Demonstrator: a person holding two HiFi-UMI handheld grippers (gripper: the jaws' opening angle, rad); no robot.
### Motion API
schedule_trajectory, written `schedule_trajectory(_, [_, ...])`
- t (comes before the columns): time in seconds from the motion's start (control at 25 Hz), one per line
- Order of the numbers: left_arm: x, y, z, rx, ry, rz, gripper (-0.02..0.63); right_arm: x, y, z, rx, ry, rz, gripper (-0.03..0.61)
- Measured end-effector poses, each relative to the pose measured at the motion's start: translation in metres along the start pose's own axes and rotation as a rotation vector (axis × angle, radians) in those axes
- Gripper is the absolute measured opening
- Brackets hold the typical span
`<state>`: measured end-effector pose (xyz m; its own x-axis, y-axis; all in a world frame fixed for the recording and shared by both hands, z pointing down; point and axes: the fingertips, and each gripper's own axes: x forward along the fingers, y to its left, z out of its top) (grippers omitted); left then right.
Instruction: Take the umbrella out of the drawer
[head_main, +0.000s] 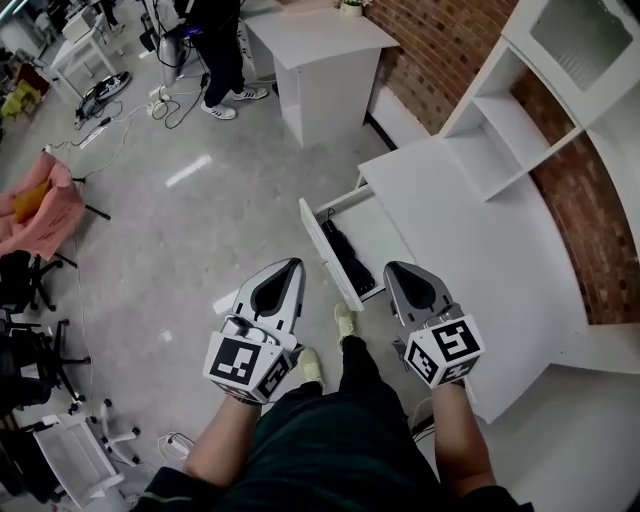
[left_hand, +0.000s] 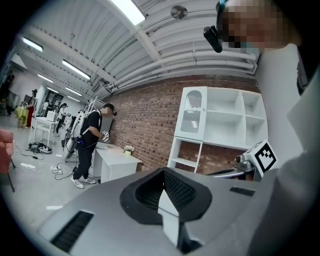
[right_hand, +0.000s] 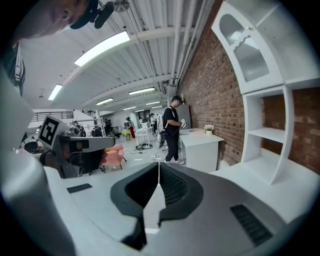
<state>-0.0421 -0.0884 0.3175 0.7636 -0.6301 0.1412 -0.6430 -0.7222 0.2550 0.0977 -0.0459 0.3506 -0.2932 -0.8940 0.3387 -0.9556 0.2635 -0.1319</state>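
Floor (head_main: 200, 200): grey and polished, spreading out on the left of the drawer (head_main: 385, 235).

Brick wall (head_main: 450, 50): runs behind the furniture, beyond the drawer.

Surface (head_main: 480, 230): a white desk. The drawer is pulled open out of its left edge. A white shelf unit (head_main: 520, 130) stands on the surface against the wall, well to the right of the drawer.

Second white table (head_main: 320, 45): well beyond the drawer along the same wall. A person (head_main: 215, 50) in dark clothes stands beside it.

Pink chair (head_main: 35, 210): far to the left of the drawer, across the floor.

Your left gripper (head_main: 290, 262): it hangs over the floor, just short of the drawer's front panel (head_main: 325, 255), with its tips pointing toward the panel. In the left gripper view its jaws are closed, pads together, with nothing between them (left_hand: 162, 170).

Your right gripper (head_main: 398, 266): it sits just to the right of the drawer's near end and points the same way as the left. In the right gripper view its jaws meet along one line and are empty (right_hand: 159, 165).

Umbrella (head_main: 348, 258): black and folded, lying lengthwise inside the drawer, close along the front panel. It lies between your two grippers, and neither one touches it.
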Motion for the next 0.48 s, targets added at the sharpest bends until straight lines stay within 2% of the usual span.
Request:
schedule_trajectory(0.12, [0.025,0.006,-0.012,-0.008,0.024,0.017,0.006,0.030,-0.021,-0.012,-0.003,0.049,0.034,0.005])
schedule_trajectory(0.28, [0.053,0.020,-0.024,-0.005,0.044,0.044,0.006,0.071,-0.035,-0.031,0.017,0.126,0.122,0.006])
schedule_trajectory(0.48, [0.087,0.041,-0.054,-0.029,0.093,0.088,0.006,0.118,-0.064,-0.071,0.030,0.220,0.162,0.006])
